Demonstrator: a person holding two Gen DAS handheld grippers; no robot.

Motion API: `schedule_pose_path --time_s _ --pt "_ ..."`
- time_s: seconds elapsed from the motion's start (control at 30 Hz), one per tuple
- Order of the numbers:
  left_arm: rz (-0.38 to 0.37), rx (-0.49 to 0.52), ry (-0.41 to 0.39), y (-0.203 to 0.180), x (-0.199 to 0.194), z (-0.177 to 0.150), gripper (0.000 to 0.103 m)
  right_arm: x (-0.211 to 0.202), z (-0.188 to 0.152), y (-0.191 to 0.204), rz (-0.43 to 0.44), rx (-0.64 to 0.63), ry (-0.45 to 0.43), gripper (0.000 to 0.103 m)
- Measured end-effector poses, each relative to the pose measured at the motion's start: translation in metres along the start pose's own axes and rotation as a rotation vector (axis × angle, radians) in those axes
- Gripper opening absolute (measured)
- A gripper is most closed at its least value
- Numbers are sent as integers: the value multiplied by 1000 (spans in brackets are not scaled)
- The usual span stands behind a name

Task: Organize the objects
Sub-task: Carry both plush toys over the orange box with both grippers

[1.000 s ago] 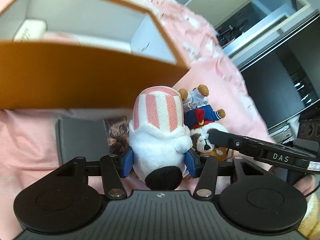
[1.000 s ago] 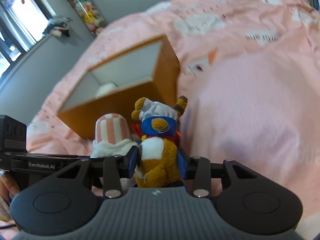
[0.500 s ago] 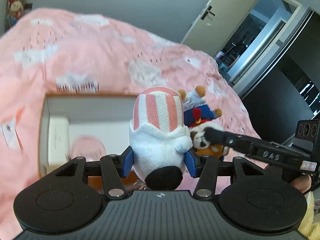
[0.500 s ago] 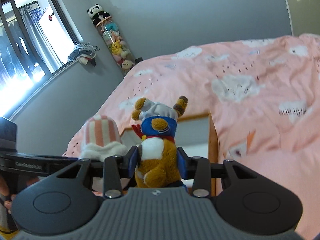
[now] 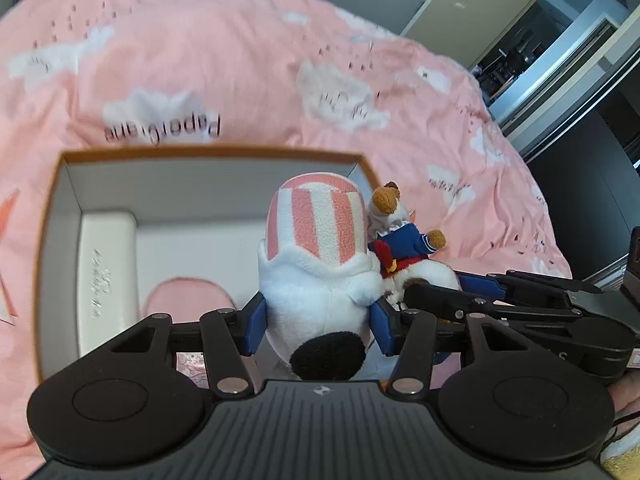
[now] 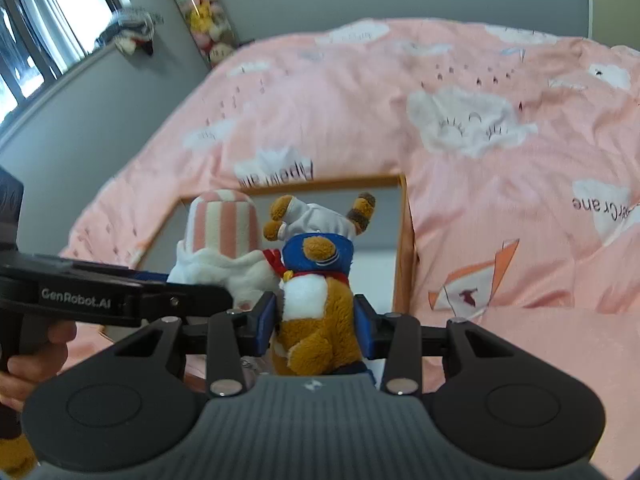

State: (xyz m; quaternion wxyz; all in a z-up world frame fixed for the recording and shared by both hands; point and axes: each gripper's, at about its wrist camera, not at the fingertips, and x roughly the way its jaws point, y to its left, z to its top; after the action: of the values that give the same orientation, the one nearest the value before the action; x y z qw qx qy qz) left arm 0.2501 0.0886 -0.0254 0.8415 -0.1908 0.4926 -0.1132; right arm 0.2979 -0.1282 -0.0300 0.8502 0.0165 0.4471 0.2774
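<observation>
Above the open box (image 5: 208,156), my left gripper (image 5: 318,320) clamps the striped plush (image 5: 316,256); my right gripper (image 6: 316,320) clamps the sailor bear (image 6: 316,292).

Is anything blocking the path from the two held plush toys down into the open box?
Nothing visible does. The striped plush and the bear plush hang over the lidless box; only a white pad and a pink item lie inside at left.
</observation>
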Motion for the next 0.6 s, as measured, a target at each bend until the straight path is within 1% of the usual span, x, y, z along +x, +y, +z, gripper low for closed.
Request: schedule_pose_path --time_s 0.07,0.13,0.23,0.27,0.3,0.4,0.5,0.6 --pt "7 -12 9 6 9 1 60 10 0 -2 -9 -3 15 43" --pt "18 -23 -6 10 12 5 60 16 -2 -1 -19 -5 5 43" --pt "23 -40 -46 16 12 17 60 22 8 -1 -31 13 -60 43" --pt "24 -46 -49 18 12 21 60 24 11 -2 -39 15 -86 43" --pt "27 -45 -40 19 13 22 60 29 13 -1 -51 15 -87 43" --pt "35 -42 0 22 25 21 60 44 11 3 -52 -10 -22 43" --pt "30 -45 52 26 38 14 60 53 2 6 -75 -40 45 43" --pt "33 -38 109 27 47 8 60 58 -3 4 -82 -28 113 43"
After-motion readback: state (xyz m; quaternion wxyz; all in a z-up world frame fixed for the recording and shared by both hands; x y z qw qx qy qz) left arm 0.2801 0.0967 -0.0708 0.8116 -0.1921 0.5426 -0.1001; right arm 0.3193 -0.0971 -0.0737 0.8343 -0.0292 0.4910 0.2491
